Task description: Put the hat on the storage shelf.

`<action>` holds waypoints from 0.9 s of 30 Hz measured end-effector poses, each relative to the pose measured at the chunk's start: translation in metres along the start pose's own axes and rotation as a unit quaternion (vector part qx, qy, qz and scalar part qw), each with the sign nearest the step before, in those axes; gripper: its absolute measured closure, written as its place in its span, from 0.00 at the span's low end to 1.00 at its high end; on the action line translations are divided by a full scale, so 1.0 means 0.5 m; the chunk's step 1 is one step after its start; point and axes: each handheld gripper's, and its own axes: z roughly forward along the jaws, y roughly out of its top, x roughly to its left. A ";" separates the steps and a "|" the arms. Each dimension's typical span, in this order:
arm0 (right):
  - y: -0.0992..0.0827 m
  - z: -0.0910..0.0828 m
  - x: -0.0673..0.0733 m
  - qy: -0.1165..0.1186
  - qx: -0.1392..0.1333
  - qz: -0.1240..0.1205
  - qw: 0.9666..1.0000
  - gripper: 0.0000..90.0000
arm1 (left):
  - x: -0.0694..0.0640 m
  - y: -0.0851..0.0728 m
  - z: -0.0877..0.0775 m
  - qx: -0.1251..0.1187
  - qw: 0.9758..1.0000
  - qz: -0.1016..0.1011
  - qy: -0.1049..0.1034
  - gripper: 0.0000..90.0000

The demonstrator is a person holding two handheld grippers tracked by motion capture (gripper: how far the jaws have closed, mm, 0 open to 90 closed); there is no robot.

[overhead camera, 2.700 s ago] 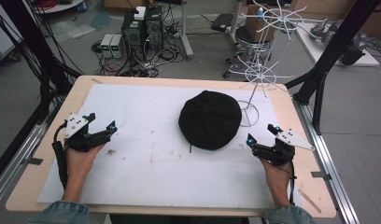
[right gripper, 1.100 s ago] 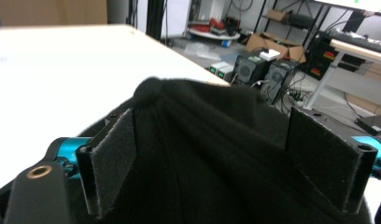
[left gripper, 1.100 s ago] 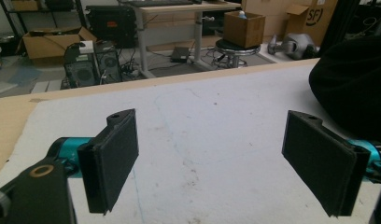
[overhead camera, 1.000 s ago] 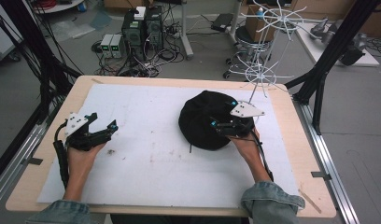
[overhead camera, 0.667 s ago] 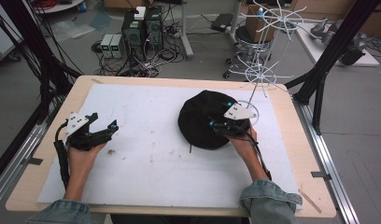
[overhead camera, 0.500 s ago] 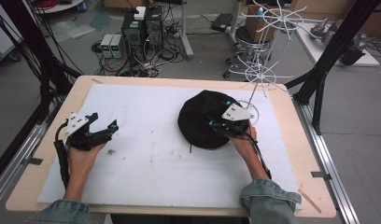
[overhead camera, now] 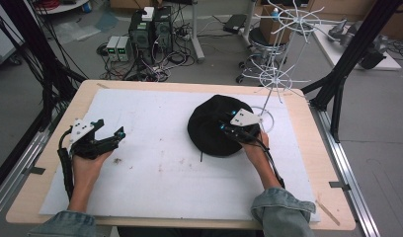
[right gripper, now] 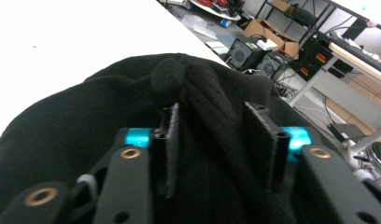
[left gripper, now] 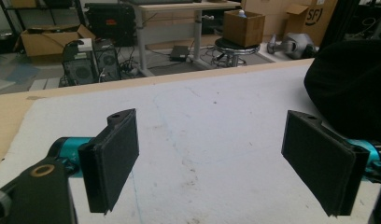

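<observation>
Black hat, right hand-held gripper pinching it

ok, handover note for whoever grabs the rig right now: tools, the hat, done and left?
Right tool: on the black hat, jaws just been closing, a fold of fabric bunched between them; firm pinch not confirmed.
Left tool: open, empty, resting on the white mat at the left.
Hat: lies on the mat right of centre, beside the white wire rack at the far right corner.
Done: right tool reached the hat.
Left: finish the pinch, lift; probably onto the rack.
</observation>
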 end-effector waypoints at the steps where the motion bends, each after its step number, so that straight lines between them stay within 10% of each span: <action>1: 0.003 0.001 -0.001 -0.002 0.002 -0.001 1.000 0.69 | 0.000 0.000 0.000 -0.001 1.000 0.000 0.001 0.21; 7: 0.013 0.001 0.005 -0.004 0.019 -0.002 1.000 0.89 | 0.003 0.001 -0.003 -0.002 1.000 0.000 0.004 0.21; 27: 0.074 -0.087 0.017 -0.019 -0.049 0.036 0.998 0.91 | 0.007 0.001 -0.006 -0.003 1.000 -0.002 0.006 0.21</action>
